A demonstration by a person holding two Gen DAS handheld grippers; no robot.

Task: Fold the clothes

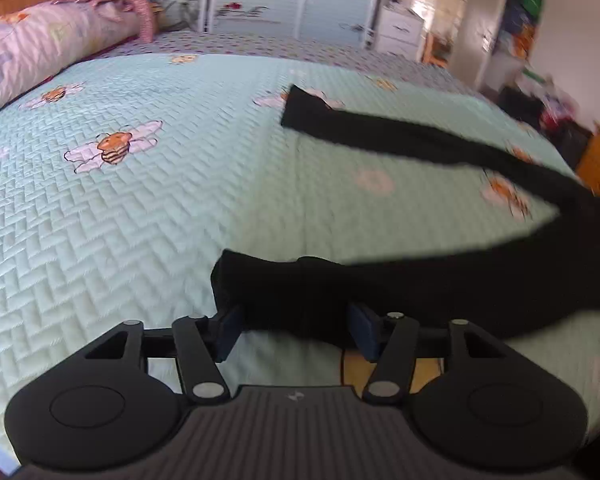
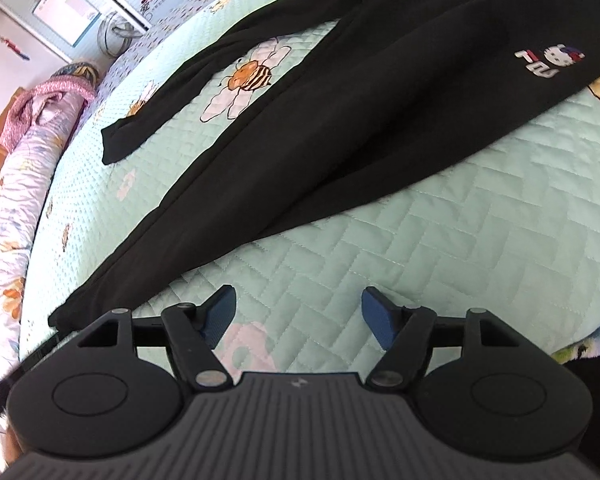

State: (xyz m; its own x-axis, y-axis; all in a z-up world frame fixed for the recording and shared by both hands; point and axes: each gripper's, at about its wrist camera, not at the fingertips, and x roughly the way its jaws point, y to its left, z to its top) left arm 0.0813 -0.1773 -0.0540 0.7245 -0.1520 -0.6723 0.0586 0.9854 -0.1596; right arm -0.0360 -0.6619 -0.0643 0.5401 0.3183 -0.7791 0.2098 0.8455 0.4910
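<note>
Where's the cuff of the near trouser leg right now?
In the left wrist view the near cuff lies on the bee-print quilt, between the open left gripper's fingers, low and centre.

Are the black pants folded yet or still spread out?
Spread out. The black pants lie flat on the quilt, both legs extended and splayed apart, logo facing up.

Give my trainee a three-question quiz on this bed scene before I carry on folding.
1. True or false: the right gripper holds the black trousers.
2. What lies between the left gripper's fingers: A quilt only, B a trouser leg end, C a pillow?
3. Which insect is printed on the mint quilt?

Key: 1 false, it is open over bare quilt. 2 B; whether the pads press it is unclear. 3 a bee.
</note>
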